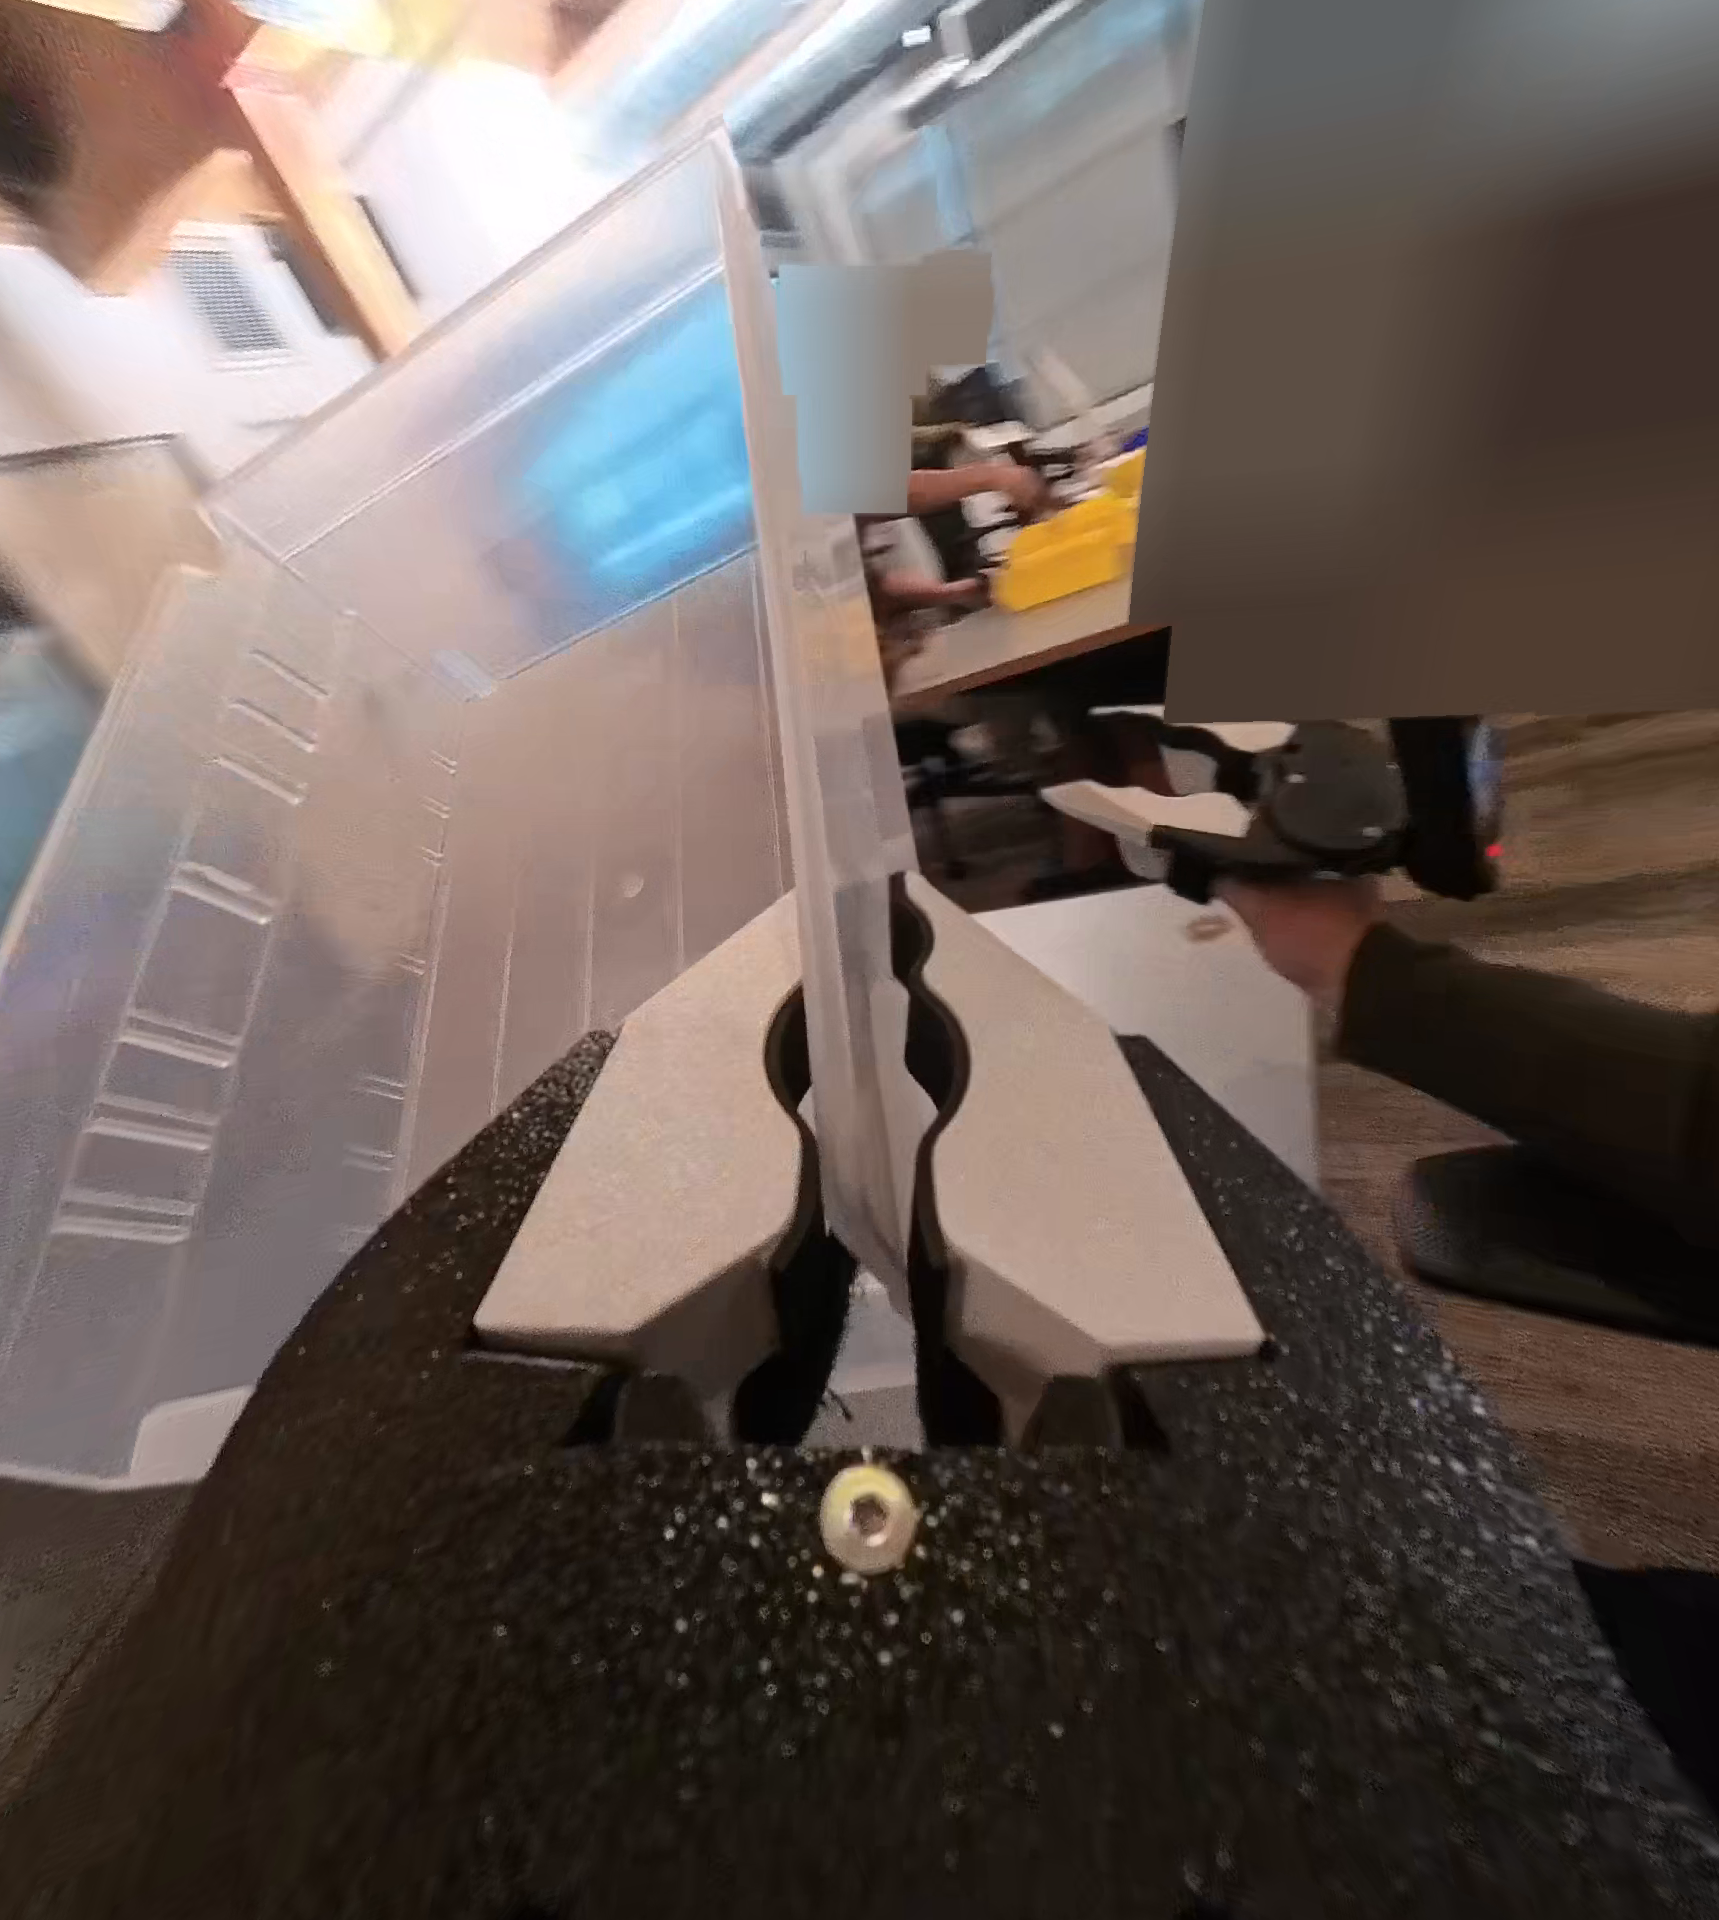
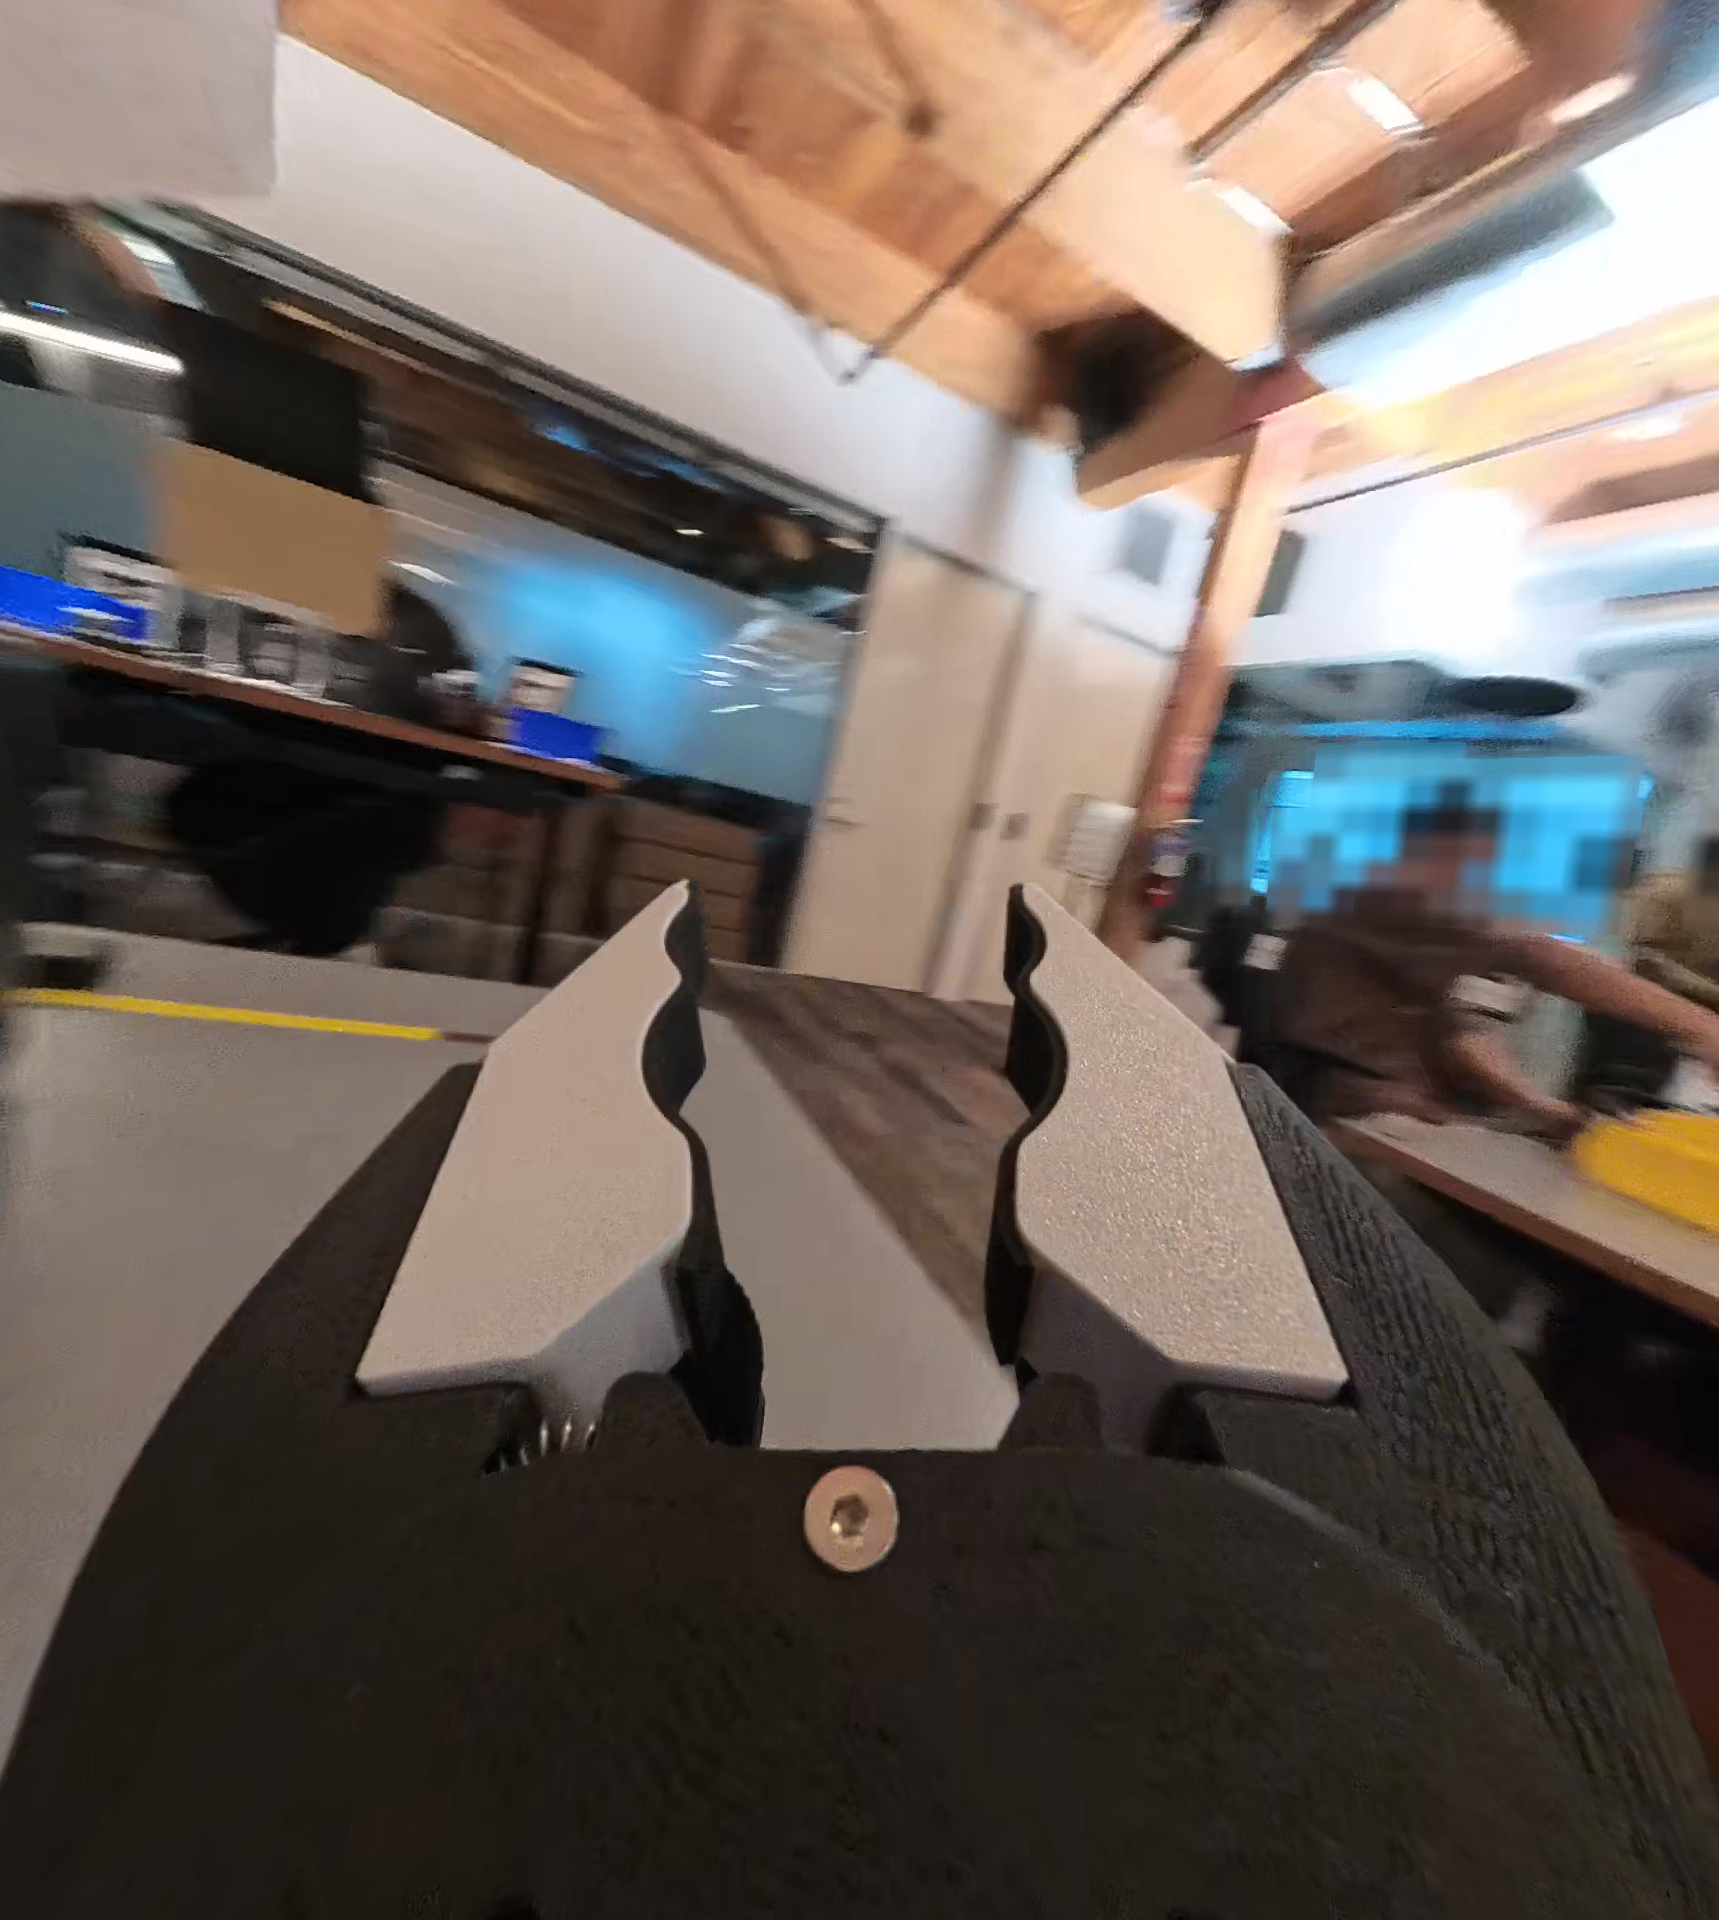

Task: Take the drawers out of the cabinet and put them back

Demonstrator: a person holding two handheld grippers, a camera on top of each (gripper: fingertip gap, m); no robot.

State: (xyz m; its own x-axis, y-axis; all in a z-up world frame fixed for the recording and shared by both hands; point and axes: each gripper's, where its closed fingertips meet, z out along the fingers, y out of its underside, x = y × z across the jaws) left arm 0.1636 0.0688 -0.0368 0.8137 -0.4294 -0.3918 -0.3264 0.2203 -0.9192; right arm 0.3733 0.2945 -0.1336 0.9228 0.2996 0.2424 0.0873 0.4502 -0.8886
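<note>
In the left wrist view, the frame is filled by one translucent plastic drawer (image 1: 398, 831), lifted clear and tilted in the air, with the room seen dimly through its ribbed walls. No cabinet can be made out in either view, so it cannot be told which slot this drawer belongs to, nor how many drawers remain in place. A white flat surface (image 1: 1146, 987) is seen below and beyond the drawer's edge; whether it is part of the cabinet cannot be told.

The drawer is held by one thin wall, which is pinched between the grey fingers of the left gripper (image 1: 860, 935) — clenched on the plastic, the wall running straight up out of the grip. The drawer is carried by this one hold alone, as far as can be seen.

Farther off to the right, the right gripper (image 1: 1104, 821) is shown in a person's hand, apart from the drawer and touching nothing. In its own view the right gripper (image 2: 855, 925) is spread wide and empty, pointed over a grey tabletop (image 2: 159, 1143) toward the blurred room.

The task is judged to be partway through: at least one drawer is out and in transit — whether outward or back cannot be settled from these views. Re-seating in the cabinet is left to do.
</note>
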